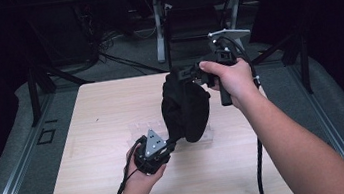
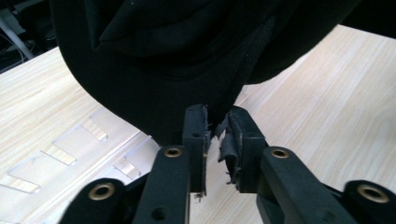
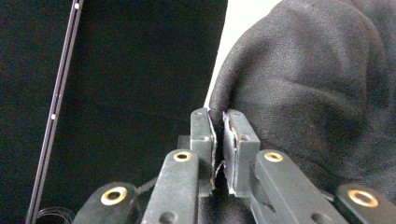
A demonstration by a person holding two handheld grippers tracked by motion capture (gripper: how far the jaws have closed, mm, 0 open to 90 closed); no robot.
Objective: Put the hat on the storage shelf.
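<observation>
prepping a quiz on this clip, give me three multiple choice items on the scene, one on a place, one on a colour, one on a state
1. Where does the clear plastic tray lie?
A. on the wooden table, under the hanging cloth
B. on the floor beside the table
C. in the right gripper

2. What colour is the cloth?
A. white
B. black
C. red

3. How is the cloth held?
A. it lies flat and untouched
B. one gripper alone lifts it
C. both grippers pinch it, one at the top and one at the bottom edge

Answers:
1 A: the high view shows the tray flat on the tabletop, partly behind the cloth.
2 B: it is black in all three views.
3 C: the right gripper clamps the top edge and the left gripper the bottom edge, with fabric between each pair of pads.
</observation>
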